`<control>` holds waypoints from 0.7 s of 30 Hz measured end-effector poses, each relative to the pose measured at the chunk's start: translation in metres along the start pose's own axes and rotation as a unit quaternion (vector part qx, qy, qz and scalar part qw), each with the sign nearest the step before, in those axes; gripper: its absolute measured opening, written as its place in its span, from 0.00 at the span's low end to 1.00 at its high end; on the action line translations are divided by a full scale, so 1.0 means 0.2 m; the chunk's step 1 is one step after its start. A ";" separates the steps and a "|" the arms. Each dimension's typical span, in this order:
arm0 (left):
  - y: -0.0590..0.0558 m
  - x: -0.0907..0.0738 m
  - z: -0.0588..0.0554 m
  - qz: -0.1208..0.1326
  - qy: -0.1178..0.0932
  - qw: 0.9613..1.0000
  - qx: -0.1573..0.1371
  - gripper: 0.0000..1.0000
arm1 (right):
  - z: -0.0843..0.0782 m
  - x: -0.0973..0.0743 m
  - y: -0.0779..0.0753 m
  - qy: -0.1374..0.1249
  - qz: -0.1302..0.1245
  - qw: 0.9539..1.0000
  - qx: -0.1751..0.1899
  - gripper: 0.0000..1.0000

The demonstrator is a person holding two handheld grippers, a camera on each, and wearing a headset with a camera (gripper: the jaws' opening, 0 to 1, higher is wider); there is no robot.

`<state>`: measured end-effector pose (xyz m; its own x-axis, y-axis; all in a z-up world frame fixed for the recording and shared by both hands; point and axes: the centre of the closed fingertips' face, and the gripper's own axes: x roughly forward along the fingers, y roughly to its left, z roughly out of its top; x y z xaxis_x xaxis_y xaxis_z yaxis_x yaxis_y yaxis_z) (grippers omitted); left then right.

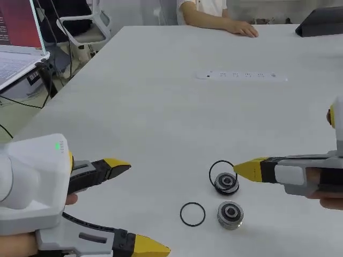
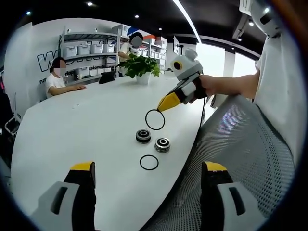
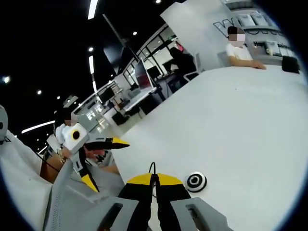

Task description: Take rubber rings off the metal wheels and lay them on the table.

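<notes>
While left gripper (image 1: pixel 143 208) gapes, right gripper (image 1: pixel 238 168) pinches ring (image 2: pixel 146 120) (near wheel (image 1: pixel 226 182))

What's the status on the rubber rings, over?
Left tool open. Right tool shut on rubber ring, held above metal wheel. Other ring flat on table beside second wheel. Nothing in the way.

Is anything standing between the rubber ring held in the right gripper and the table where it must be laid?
Yes: one metal wheel sits on the table under or just beside the rubber ring hanging from the right gripper. The bare table farther from the person looks free.
</notes>
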<state>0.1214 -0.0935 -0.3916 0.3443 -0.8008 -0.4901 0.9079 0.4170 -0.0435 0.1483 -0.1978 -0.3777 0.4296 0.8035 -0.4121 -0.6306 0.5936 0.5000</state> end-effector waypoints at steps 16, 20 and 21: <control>0.00 0.00 0.01 -0.002 -0.009 1.000 -0.011 0.89 | -0.11 0.13 0.06 0.051 0.012 0.998 -0.032 0.00; -0.01 0.00 -0.01 -0.004 0.000 1.000 -0.009 0.88 | -0.15 0.15 0.06 0.065 0.009 0.997 -0.041 0.00; -0.01 0.00 -0.01 -0.005 0.002 1.000 -0.009 0.88 | -0.16 0.16 0.06 0.068 0.007 0.997 -0.045 0.00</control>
<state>0.1196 -0.0938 -0.3938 0.3348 -0.8031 -0.4928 0.9064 0.4174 -0.0645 0.1342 -0.1669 -0.4090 0.3331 0.7942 -0.5082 -0.6937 0.5715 0.4385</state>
